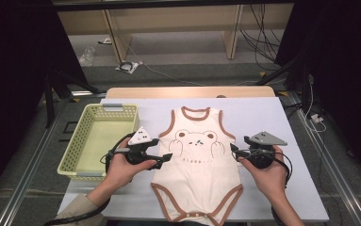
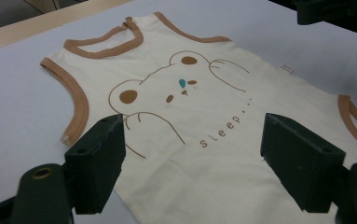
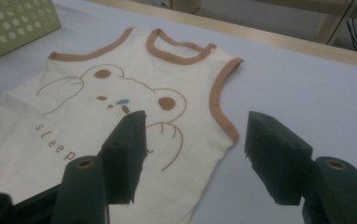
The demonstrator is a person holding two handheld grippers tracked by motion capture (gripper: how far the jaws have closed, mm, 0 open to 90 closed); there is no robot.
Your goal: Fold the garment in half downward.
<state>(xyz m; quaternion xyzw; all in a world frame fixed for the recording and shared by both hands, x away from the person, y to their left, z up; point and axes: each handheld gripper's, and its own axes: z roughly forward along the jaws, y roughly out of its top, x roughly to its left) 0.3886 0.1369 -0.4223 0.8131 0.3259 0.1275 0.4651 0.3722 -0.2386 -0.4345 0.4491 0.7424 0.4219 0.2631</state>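
Garment: a cream sleeveless baby bodysuit (image 1: pixel 197 165) with brown trim lies flat, face up, mid-table on the pale mat (image 1: pixel 267 117), neck toward the far edge; a bear print and the word "sleep" show on the chest.
Left gripper (image 1: pixel 168 158): held at the bodysuit's left side seam, jaws apart, nothing between them; in the left gripper view they stand over the cloth without pinching it.
Right gripper (image 1: pixel 233 150): at the right side seam below the armhole, jaws apart and empty — one jaw over the cloth, the other over bare mat.
Basket: a green perforated basket (image 1: pixel 87 141) sits empty just left of the garment.
Step in hand, as judged: taking hold of the two side edges, likely to fold.
Doing it well: bring each lower jaw under the seam edge, catch both layers, close at matching heights so the cloth lifts evenly — no drag across the print.
Hard to make out: the crotch snaps are cut off at the near edge; whether the jaws touch the cloth cannot be told.
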